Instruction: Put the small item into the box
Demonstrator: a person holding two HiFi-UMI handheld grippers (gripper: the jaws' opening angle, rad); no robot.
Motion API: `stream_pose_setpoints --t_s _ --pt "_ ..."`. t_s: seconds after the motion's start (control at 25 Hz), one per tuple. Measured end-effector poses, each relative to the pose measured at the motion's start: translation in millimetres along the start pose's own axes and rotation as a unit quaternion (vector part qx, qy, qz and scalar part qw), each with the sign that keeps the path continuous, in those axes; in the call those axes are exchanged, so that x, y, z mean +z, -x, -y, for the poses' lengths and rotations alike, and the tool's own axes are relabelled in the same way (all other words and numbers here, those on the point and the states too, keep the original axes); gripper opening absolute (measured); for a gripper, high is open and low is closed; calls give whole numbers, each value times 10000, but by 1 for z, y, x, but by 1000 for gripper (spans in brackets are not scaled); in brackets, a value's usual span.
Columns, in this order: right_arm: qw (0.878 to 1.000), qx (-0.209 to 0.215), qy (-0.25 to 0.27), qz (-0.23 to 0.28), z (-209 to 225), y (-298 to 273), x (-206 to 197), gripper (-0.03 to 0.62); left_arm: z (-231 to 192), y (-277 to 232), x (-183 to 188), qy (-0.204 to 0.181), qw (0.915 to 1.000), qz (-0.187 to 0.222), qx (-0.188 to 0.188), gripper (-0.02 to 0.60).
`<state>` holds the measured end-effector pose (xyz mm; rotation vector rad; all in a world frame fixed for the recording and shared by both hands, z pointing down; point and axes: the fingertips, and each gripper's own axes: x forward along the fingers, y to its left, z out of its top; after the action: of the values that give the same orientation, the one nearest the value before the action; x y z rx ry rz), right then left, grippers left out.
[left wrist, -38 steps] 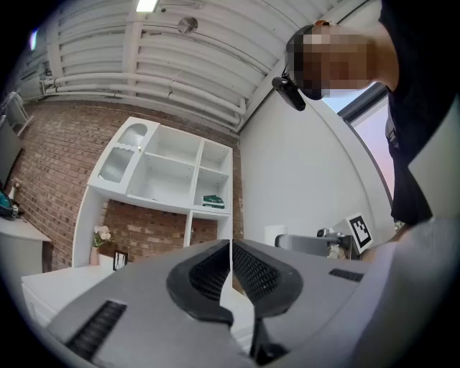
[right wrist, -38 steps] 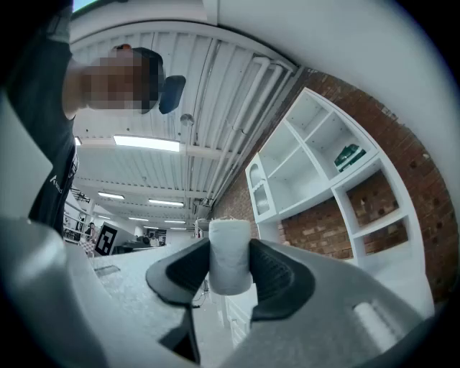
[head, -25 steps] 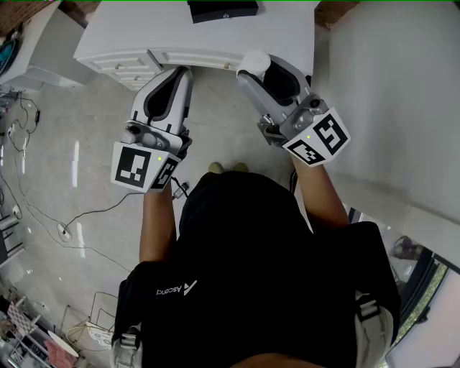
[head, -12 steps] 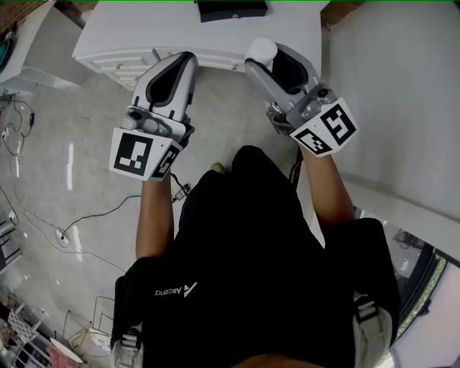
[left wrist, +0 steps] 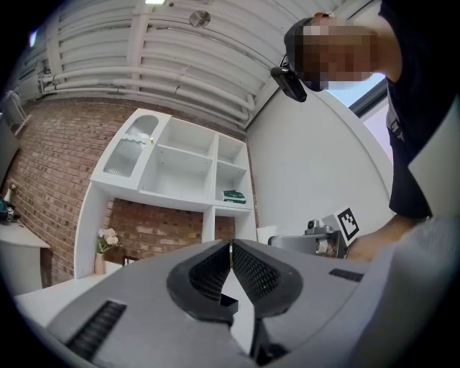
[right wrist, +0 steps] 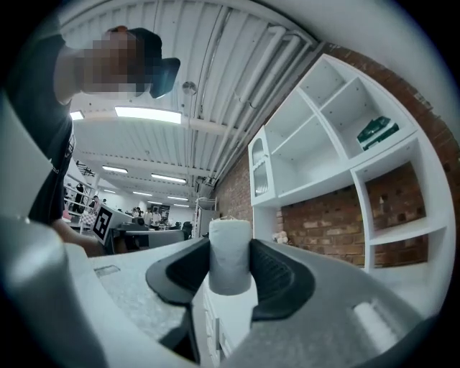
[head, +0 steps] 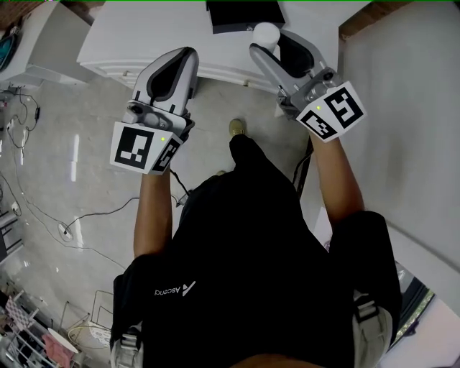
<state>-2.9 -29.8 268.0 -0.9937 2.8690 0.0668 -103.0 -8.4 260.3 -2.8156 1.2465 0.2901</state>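
The right gripper (head: pixel 274 42) is gripping the white item (head: pixel 264 33) upright between its jaws, over the tabletop (head: pixel 144 36) edge. The box (head: pixel 244 14) is lying just ahead, making this gripper the nearer one. The left gripper (head: pixel 180 56) is sitting closed, holding nothing.

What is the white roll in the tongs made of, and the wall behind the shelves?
Roll: matte white, slightly fuzzy, no shine. It could be paper, foam or wax; the look leaves that open.
Wall: red brick, rough, with pale mortar lines between the blocks.
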Motion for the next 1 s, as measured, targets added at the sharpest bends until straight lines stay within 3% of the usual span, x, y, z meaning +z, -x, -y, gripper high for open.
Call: stream_pose_setpoints --t_s 0.28,0.52,0.76,1.0 --pt "9990 215 68 -392 84 -50 -13 170 -45 -83 -20 -52 9998 -114 164 8" --pt "9934 383 217 -1057 130 -76 -63 170 -72 -124 -61 -190 9983 -404 376 8" --pt "9791 665 334 -1892 169 -111 -104 170 -101 -161 -82 -286 9965 -456 633 8" --pt "9558 879 574 -2745 183 -135 -141 170 -117 -176 -98 -232 9960 -543 668 8"
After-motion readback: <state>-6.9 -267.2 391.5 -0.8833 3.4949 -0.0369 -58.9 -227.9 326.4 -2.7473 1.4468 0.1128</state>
